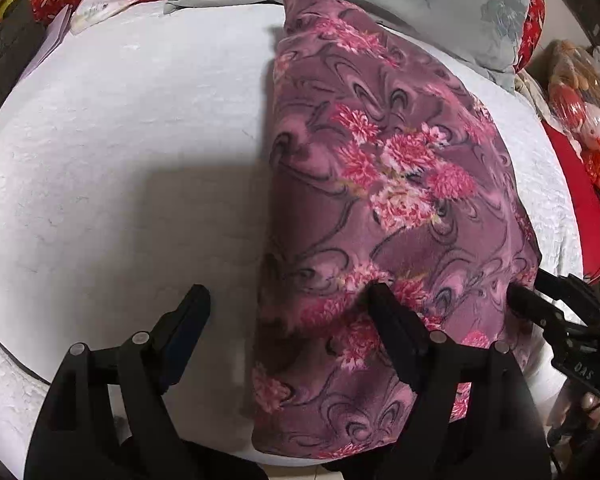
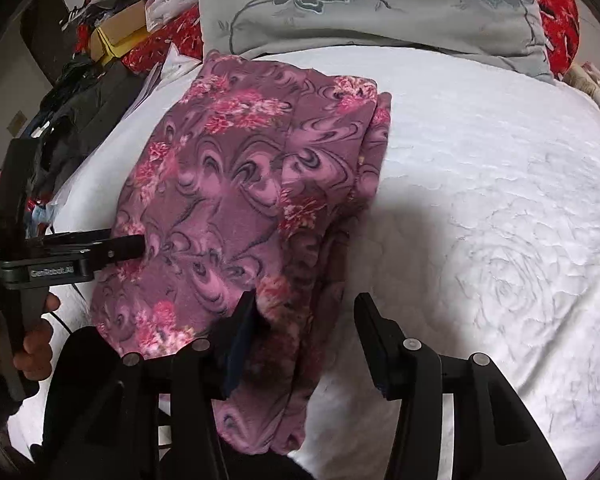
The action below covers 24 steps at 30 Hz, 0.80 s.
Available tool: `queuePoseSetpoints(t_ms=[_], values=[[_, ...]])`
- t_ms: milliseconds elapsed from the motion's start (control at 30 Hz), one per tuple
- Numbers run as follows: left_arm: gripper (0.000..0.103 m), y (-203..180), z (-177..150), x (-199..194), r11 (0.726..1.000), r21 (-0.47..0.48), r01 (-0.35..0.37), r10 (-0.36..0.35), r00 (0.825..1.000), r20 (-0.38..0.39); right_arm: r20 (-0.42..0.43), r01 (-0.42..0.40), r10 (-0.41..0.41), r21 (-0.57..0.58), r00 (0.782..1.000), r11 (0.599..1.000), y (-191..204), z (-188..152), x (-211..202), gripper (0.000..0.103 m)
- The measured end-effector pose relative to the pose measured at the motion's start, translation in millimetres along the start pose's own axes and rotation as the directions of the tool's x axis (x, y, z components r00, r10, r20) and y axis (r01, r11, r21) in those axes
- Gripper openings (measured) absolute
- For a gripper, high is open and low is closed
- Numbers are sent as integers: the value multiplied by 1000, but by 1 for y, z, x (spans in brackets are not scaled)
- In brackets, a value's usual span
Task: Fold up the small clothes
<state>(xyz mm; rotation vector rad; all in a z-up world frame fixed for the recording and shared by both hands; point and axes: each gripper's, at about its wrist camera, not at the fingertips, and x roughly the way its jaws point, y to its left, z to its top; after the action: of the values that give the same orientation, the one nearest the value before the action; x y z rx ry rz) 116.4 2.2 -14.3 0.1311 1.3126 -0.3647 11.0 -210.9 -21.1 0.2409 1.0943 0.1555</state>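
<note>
A purple garment with pink flowers [image 1: 384, 184] lies folded lengthwise on the white bedspread [image 1: 120, 140]. It also shows in the right wrist view [image 2: 236, 200]. My left gripper [image 1: 290, 300] is open over the garment's near left edge, its right finger [image 1: 392, 324] on the cloth and its left finger over the bedspread. My right gripper [image 2: 304, 320] is open over the garment's near right edge, its left finger [image 2: 240, 332] on the cloth. Each gripper shows in the other's view, the right one [image 1: 540, 304] and the left one [image 2: 112, 250], at the cloth's sides.
A grey flowered pillow [image 2: 372, 8] lies at the head of the bed over red patterned bedding [image 2: 556, 12]. Papers and dark clothes [image 1: 16, 40] lie at the left. Bagged toys [image 1: 580, 112] sit at the right. The white bedspread [image 2: 500, 220] lies beside the garment.
</note>
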Motion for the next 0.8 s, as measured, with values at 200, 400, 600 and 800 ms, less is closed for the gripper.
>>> queuePoseSetpoints(t_ms=[200,400,600,800], values=[[84,0,-1,2,1000,-17,16,-16,1000,1,-22,29,-29,-9,999,1000,8,3,1,52],[86,5,0,3,1000,-15,19,-18,1000,1,1,-19,19,51,1000,999,0,11,-3,52],[86,23,26,-17,989,-83,124,-120,992,42,47,-136,130,163,990,977,-16,26,15,28],[86,38,50,-2,983,-129,129,-128,992,20,66,-119,112,115,991,986,-20,25,11,28]])
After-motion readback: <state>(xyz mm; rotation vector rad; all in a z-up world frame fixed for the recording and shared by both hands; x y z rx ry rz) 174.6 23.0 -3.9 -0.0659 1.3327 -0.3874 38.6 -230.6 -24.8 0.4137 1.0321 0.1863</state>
